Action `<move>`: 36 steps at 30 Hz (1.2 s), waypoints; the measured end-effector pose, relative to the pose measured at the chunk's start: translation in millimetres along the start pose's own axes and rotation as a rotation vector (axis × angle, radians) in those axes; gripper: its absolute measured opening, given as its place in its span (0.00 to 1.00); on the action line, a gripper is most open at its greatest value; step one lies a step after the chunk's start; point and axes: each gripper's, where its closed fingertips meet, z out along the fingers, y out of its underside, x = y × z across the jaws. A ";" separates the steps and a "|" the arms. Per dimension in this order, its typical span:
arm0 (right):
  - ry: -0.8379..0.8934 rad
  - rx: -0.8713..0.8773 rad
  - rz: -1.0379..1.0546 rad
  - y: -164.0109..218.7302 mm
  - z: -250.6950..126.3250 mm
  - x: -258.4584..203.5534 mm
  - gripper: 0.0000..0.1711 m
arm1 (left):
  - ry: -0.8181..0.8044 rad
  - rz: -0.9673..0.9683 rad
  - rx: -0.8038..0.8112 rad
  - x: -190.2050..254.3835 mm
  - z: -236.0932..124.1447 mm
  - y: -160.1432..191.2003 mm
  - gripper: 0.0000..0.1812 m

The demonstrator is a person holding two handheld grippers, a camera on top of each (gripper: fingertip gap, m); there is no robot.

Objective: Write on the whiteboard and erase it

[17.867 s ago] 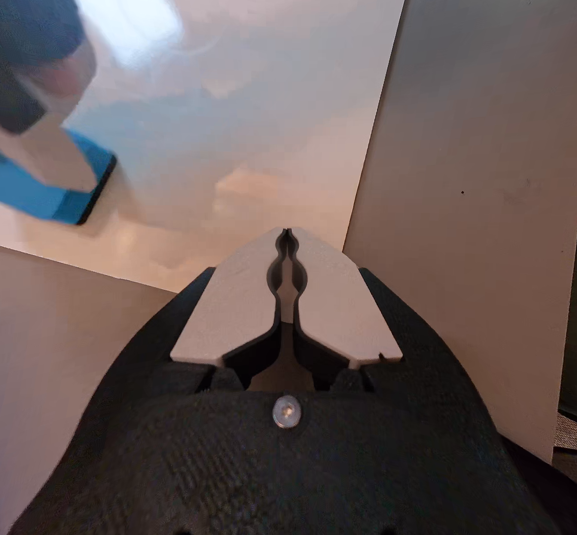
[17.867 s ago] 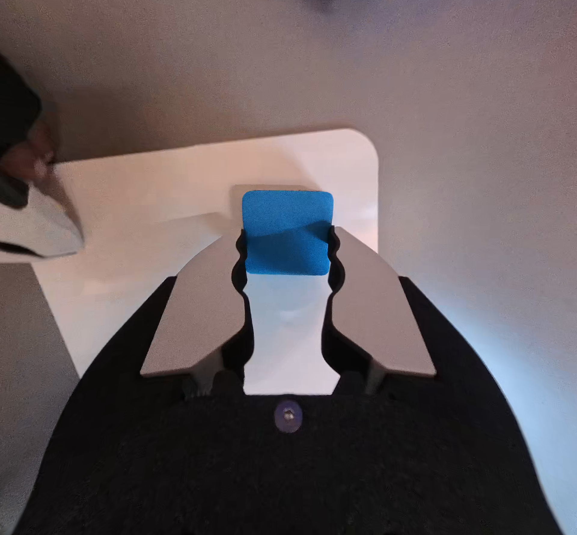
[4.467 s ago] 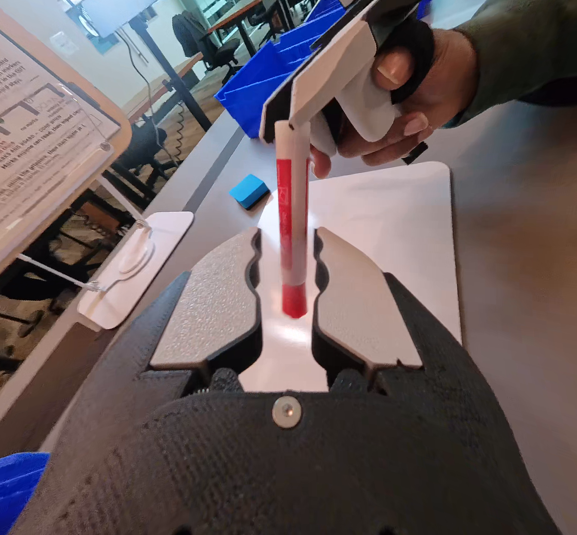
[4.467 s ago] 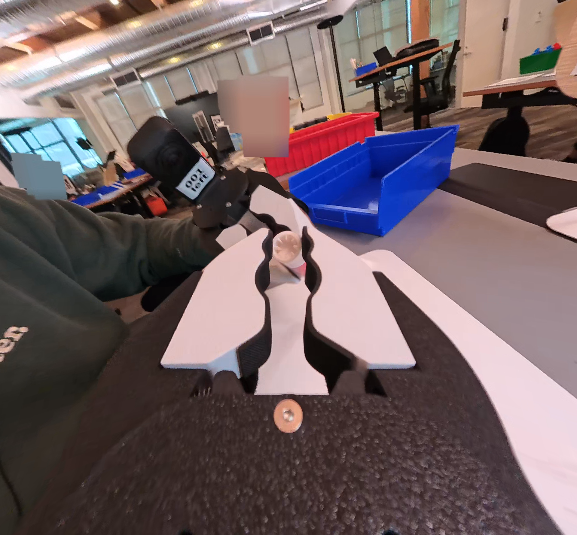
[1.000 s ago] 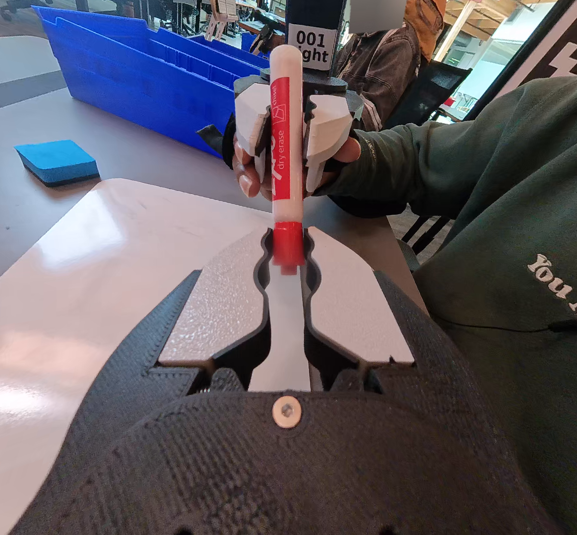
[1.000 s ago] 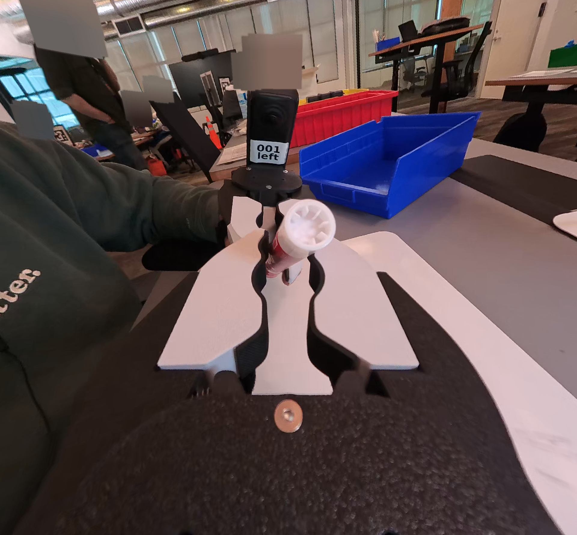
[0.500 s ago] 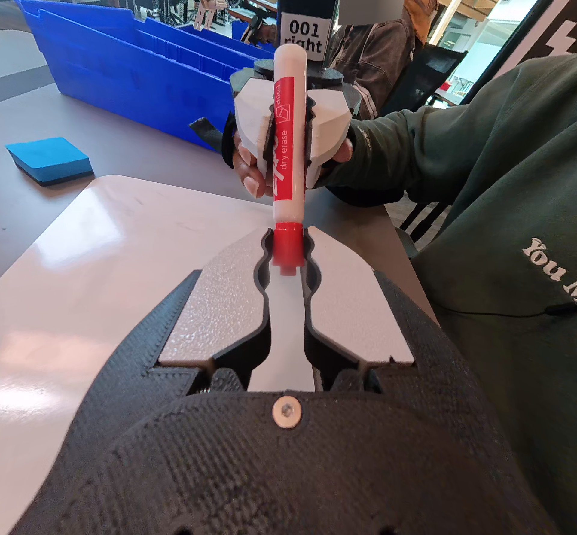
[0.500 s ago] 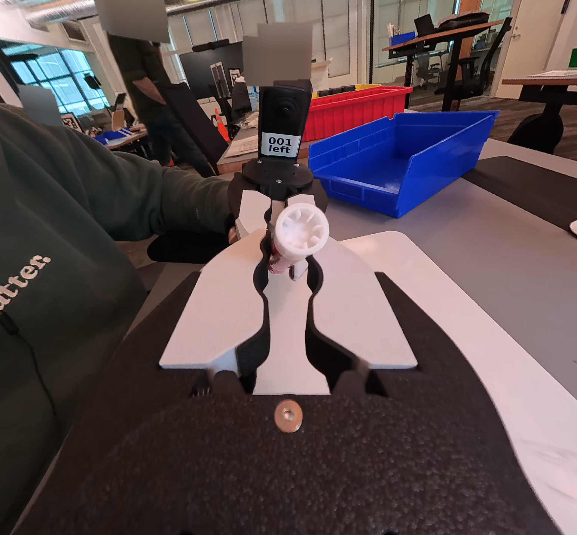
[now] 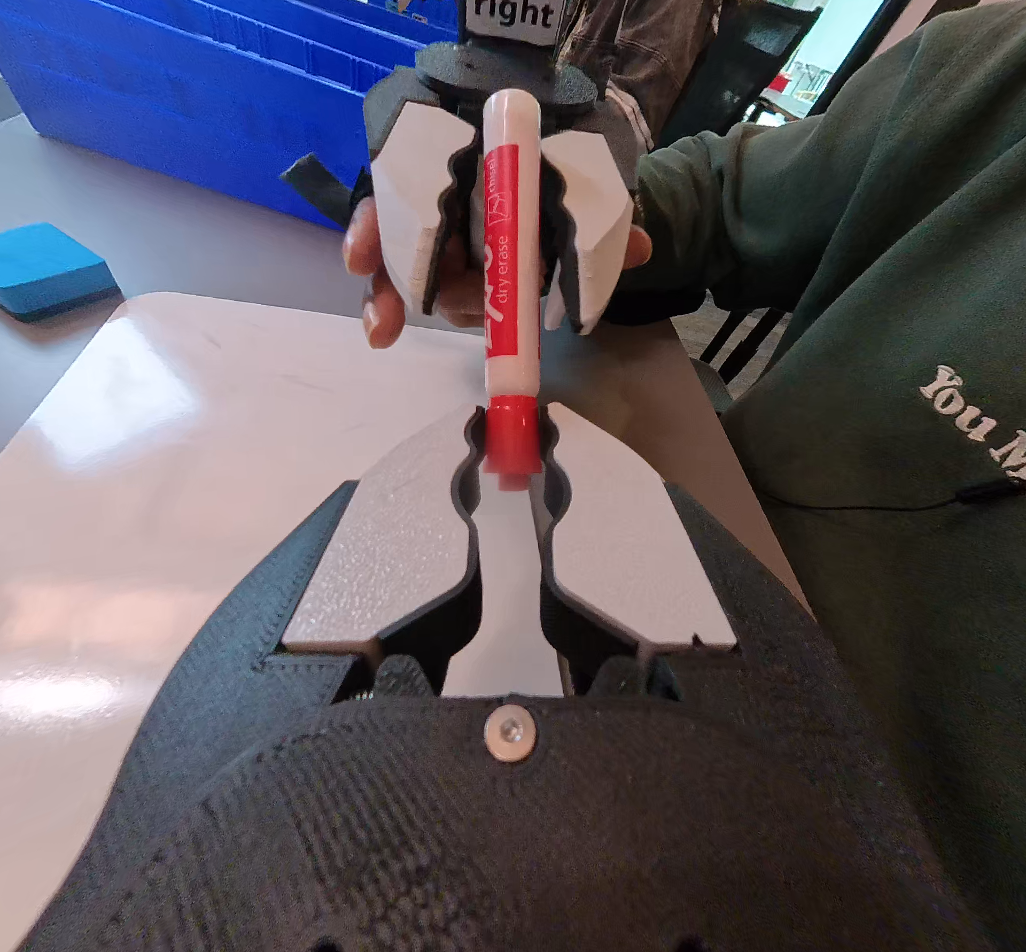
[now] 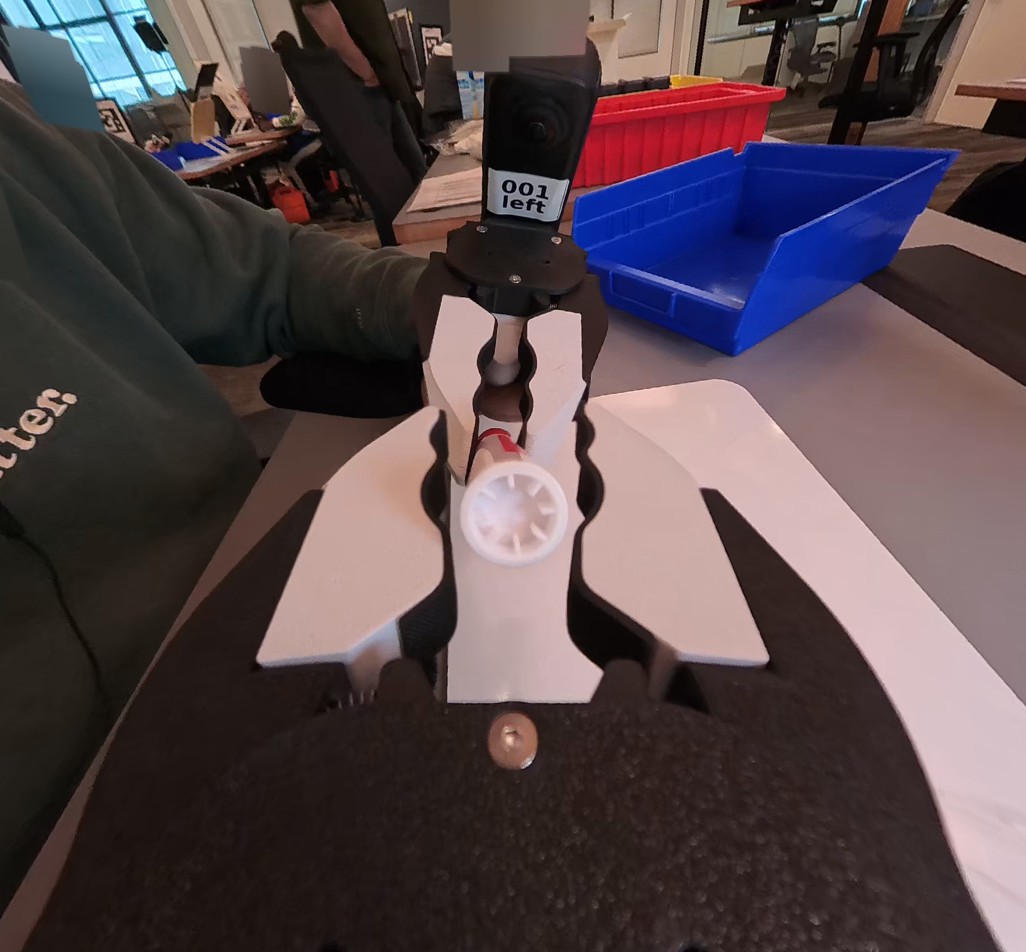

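Marker held between two grippers

Left gripper (image 9: 511, 453) pinches the red cap (image 9: 511, 439) of the marker (image 9: 511, 253) above the whiteboard (image 9: 166, 425). Right gripper (image 10: 511, 473) is spread around the white barrel. Blue eraser (image 9: 47, 270) lies far left.

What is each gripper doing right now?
Left gripper: shut on the marker's red cap.
Right gripper: open, fingers either side of the marker's body, not clamping.

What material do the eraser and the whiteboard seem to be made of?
The eraser looks like soft foam: matte blue top, darker layer beneath, rounded edges. The whiteboard seems a hard glossy sheet, since it mirrors bright window light; plastic or coated metal, I cannot tell.
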 end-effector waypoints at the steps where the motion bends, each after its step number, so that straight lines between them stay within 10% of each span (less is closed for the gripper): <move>1: -0.004 0.013 -0.002 -1.4 -0.5 -0.7 0.23 | 0.012 -0.006 0.015 1.6 -0.6 -2.0 0.10; 36: 0.039 0.153 0.062 -11.8 -1.5 1.5 0.11 | -0.018 0.010 0.047 -4.5 -6.0 -7.6 0.10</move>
